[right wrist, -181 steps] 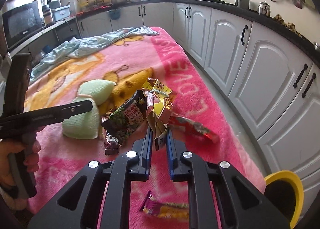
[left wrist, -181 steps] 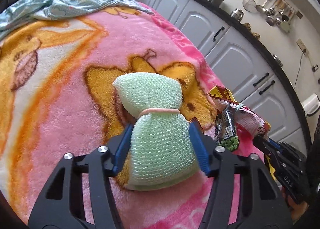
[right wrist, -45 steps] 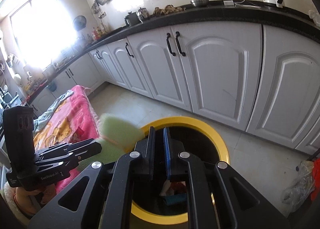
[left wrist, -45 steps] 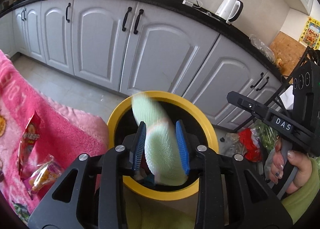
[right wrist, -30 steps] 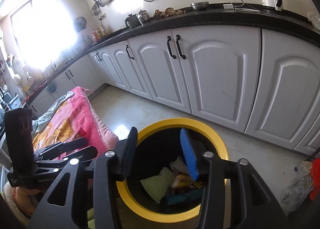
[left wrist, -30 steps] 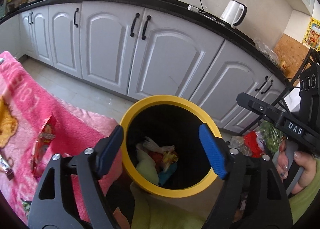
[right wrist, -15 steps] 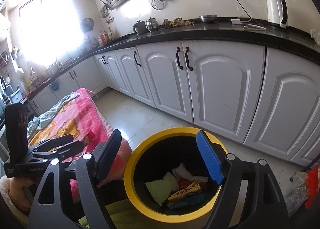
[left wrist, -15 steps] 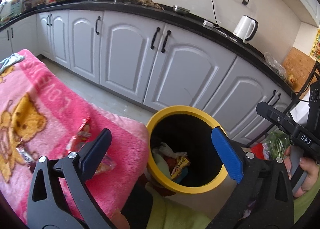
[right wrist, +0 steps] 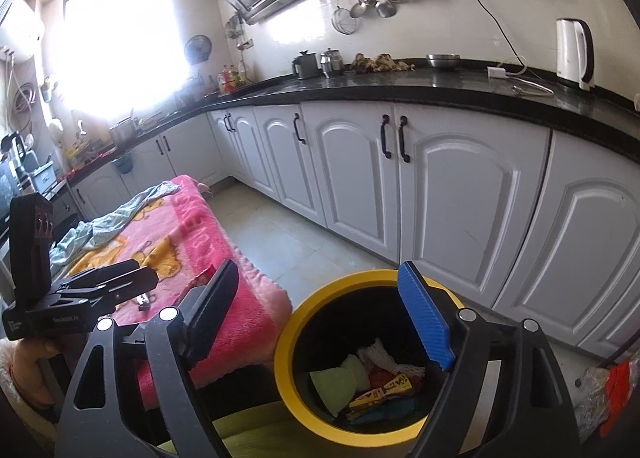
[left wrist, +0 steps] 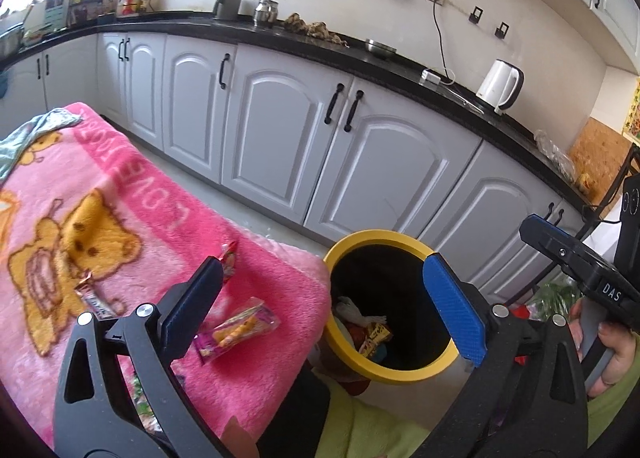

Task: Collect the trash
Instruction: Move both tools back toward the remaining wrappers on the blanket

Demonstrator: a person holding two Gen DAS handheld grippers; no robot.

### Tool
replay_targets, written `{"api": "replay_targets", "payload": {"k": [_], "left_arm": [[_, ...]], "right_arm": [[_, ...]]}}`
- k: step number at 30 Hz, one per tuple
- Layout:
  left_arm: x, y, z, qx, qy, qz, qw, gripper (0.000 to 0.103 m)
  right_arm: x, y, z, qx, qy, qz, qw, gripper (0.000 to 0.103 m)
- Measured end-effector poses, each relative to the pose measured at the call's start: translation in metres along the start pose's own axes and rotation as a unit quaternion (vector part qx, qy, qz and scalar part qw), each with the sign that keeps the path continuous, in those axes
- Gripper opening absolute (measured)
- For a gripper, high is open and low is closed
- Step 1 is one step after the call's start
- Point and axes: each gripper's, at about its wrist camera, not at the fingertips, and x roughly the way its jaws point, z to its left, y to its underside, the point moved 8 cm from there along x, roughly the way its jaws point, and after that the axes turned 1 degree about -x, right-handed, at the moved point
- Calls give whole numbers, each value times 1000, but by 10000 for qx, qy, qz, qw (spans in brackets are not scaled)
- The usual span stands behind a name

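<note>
A yellow-rimmed black bin (left wrist: 362,236) (right wrist: 308,298) stands on the floor at the end of the pink blanket (left wrist: 132,218) (right wrist: 192,226). Inside it lie the green sponge bag (right wrist: 334,382), wrappers and a white crumpled piece. My left gripper (left wrist: 324,308) hangs wide open and empty above the blanket's edge and the bin. My right gripper (right wrist: 324,314) is above the bin, its jaws still opening, nothing between them. On the blanket lie a pink-yellow snack packet (left wrist: 236,328), a red wrapper (left wrist: 229,258) and a small candy bar (left wrist: 94,300).
White kitchen cabinets (left wrist: 280,146) (right wrist: 460,194) under a black counter run behind the bin. A teal cloth (left wrist: 24,134) (right wrist: 108,222) lies at the blanket's far end. Bags of rubbish (right wrist: 604,390) sit on the floor at the right. A green sleeve (left wrist: 360,426) is below.
Both grippers let their trash fall into the bin and opened wide. Both have since risen and drawn back, and the left view has swung so more of the blanket shows.
</note>
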Motion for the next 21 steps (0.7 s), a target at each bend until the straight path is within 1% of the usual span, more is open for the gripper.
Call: {"api": "replay_targets", "payload": {"k": [10,21], "left_arm": [[-29,0,35,-185,-228,-165,9994,92],[-67,-1,83,-518,-552,-430,9962,92]], "right_arm": [[3,-2,45,-440,-187,33,9989,84],[11,7,104,-922,-538,188,9941,87]]}}
